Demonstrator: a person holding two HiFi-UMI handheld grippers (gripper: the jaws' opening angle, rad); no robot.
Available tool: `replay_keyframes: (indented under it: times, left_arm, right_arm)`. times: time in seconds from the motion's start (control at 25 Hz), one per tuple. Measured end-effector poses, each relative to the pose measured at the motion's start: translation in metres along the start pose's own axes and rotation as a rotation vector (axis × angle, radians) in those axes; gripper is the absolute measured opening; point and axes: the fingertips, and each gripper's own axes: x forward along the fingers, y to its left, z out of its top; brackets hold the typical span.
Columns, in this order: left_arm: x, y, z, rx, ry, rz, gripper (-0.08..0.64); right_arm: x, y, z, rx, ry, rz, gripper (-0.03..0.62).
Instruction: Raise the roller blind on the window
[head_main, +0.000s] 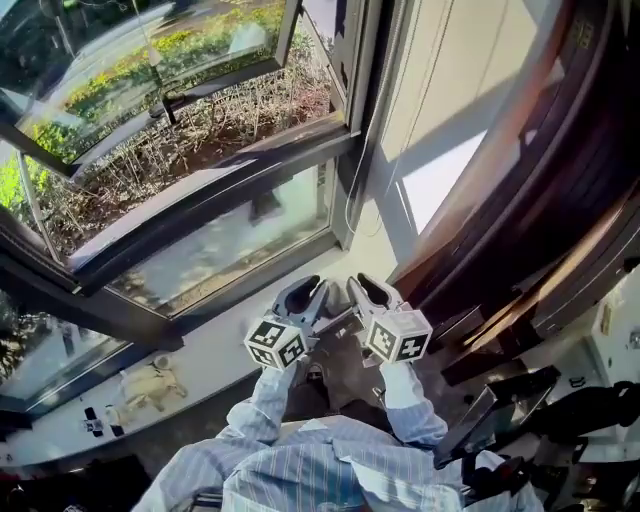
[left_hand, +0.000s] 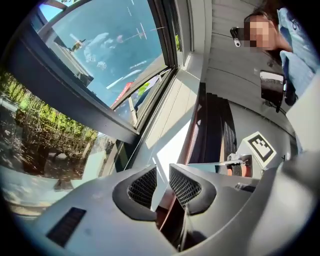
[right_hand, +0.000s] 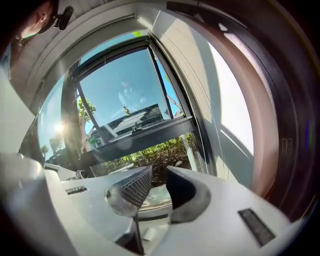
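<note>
A thin blind cord (head_main: 347, 215) hangs along the dark window frame at the right side of the window (head_main: 200, 240); it also shows as a beaded line (right_hand: 205, 150) in the right gripper view. The blind itself is out of sight in every view. My left gripper (head_main: 300, 295) and right gripper (head_main: 372, 290) are held side by side over the sill, below the cord and apart from it. Both stand open with nothing between the jaws, as the left gripper view (left_hand: 162, 187) and the right gripper view (right_hand: 159, 187) confirm.
An open sash (head_main: 180, 90) swings outward over shrubs. The white sill (head_main: 230, 340) carries a small beige figure (head_main: 150, 385) and little items at its left end. Dark wooden furniture (head_main: 520, 230) stands close on the right. A sunlit wall (head_main: 440, 120) flanks the window.
</note>
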Motion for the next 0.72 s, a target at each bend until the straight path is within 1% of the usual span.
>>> replay_keyframes:
  times: [0.08, 0.24, 0.32, 0.4, 0.48, 0.6, 0.72]
  left_arm:
    - [-0.009, -0.017, 0.003, -0.005, -0.017, -0.003, 0.071]
    - [-0.036, -0.064, 0.005, 0.017, -0.029, -0.020, 0.022]
    - [-0.057, -0.090, 0.004, -0.002, -0.059, -0.013, 0.014]
    - [-0.076, -0.118, -0.001, -0.013, -0.086, -0.003, 0.012]
    - [-0.099, -0.146, -0.011, -0.009, -0.085, 0.013, 0.011]
    - [-0.141, -0.182, -0.024, -0.013, -0.074, 0.046, 0.011]
    - [-0.173, -0.205, -0.028, -0.017, -0.084, 0.073, 0.011]
  right_arm:
    - [-0.015, 0.008, -0.003, 0.004, -0.009, 0.022, 0.089]
    - [-0.056, 0.028, -0.012, 0.021, -0.026, 0.069, 0.071]
    - [-0.083, 0.039, -0.024, 0.003, -0.022, 0.097, 0.066]
    - [-0.111, 0.047, -0.037, -0.035, -0.016, 0.112, 0.061]
    - [-0.140, 0.058, -0.050, -0.059, -0.007, 0.121, 0.058]
    - [-0.180, 0.086, -0.069, -0.053, 0.008, 0.150, 0.058]
    - [-0.208, 0.109, -0.081, -0.060, 0.012, 0.183, 0.058]
